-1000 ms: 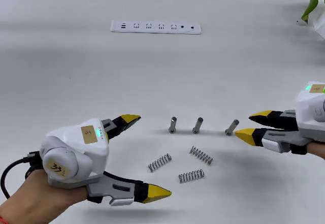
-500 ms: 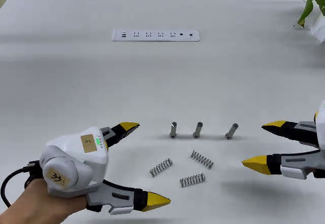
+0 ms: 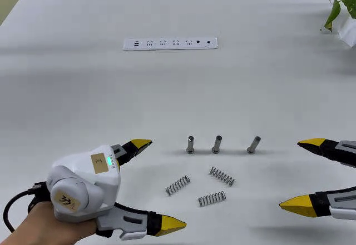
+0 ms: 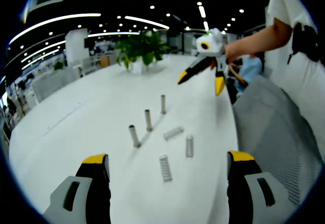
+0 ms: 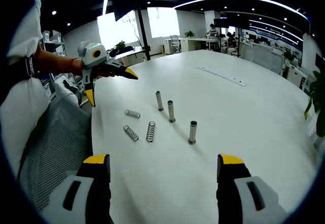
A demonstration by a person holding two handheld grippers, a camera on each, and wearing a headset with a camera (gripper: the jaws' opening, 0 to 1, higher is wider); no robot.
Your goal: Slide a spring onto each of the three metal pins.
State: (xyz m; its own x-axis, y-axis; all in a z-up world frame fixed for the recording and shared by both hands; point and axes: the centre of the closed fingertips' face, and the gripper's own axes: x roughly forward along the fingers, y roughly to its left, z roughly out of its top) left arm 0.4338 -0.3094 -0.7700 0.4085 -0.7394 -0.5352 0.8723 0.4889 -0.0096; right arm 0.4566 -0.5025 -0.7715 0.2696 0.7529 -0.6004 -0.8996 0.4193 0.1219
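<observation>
Three short metal pins stand upright in a row on the white table: left pin, middle pin, right pin. In front of them lie three loose springs: one, another and the nearest. My left gripper hovers open at the lower left, short of the springs, holding nothing. At the right edge my right gripper is wide open and empty, off to the right of the pins. The left gripper view shows the pins and springs ahead; the right gripper view shows the pins and springs.
A white power strip lies far back on the table. Leaves of a potted plant reach in at the top right corner. A black cable trails from the left gripper. A person's grey-clad lap sits at the table's near edge.
My right gripper has drawn back to the right, away from the right pin, and its jaws have spread much wider. The left gripper has barely moved.
</observation>
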